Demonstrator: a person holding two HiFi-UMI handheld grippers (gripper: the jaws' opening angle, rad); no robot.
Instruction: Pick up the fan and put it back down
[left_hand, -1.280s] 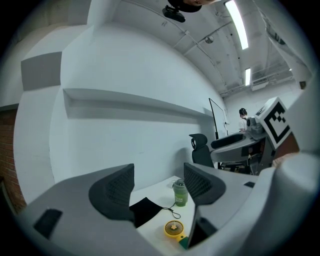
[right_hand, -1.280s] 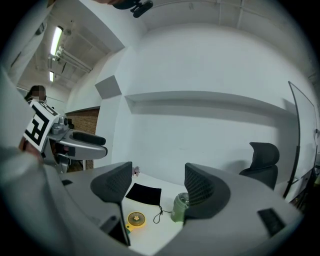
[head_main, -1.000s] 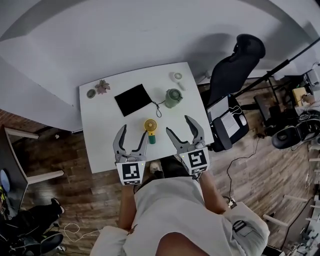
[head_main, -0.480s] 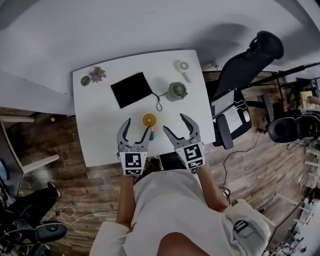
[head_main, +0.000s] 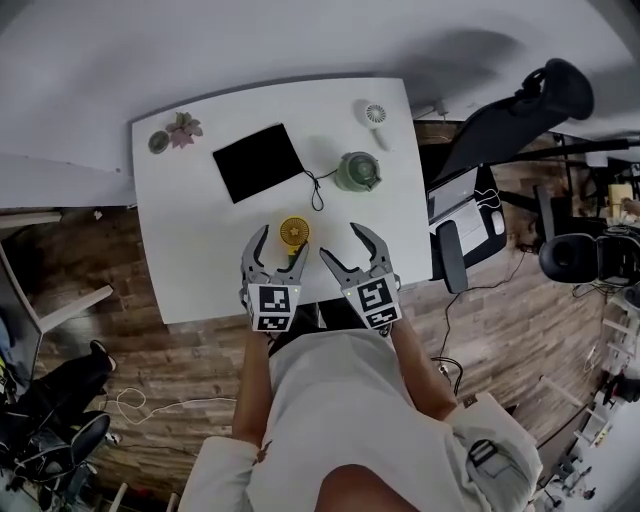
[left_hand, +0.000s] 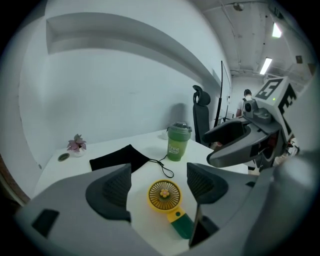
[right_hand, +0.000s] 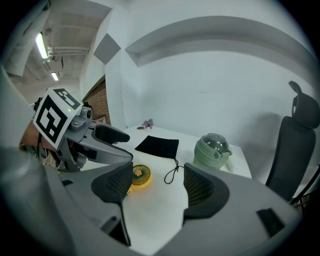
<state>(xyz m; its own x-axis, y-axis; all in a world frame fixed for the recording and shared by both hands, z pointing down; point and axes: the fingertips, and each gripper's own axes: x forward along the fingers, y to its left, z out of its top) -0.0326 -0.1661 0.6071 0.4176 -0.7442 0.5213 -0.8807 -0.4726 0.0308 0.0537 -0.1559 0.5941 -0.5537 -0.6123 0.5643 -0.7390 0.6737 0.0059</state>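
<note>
At the picture's centre, the left gripper (left_hand: 157, 186) is opening its jaws around the yellow fan (head_main: 294, 231), apparently without touching it, on the white table (head_main: 190, 250). The right gripper (right_hand: 154, 186) is released and holds nothing.

Glossy yellow plastic fan (left_hand: 164, 196), matt black cloth pouch (head_main: 258, 162), smooth white table (head_main: 190, 260), wood-plank floor (head_main: 180, 360)

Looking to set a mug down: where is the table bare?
Widest bare patch: left side of the table, from black pouch to the near edge. Smaller one between green cup and right gripper. Crowded around the yellow fan and cord.
</note>
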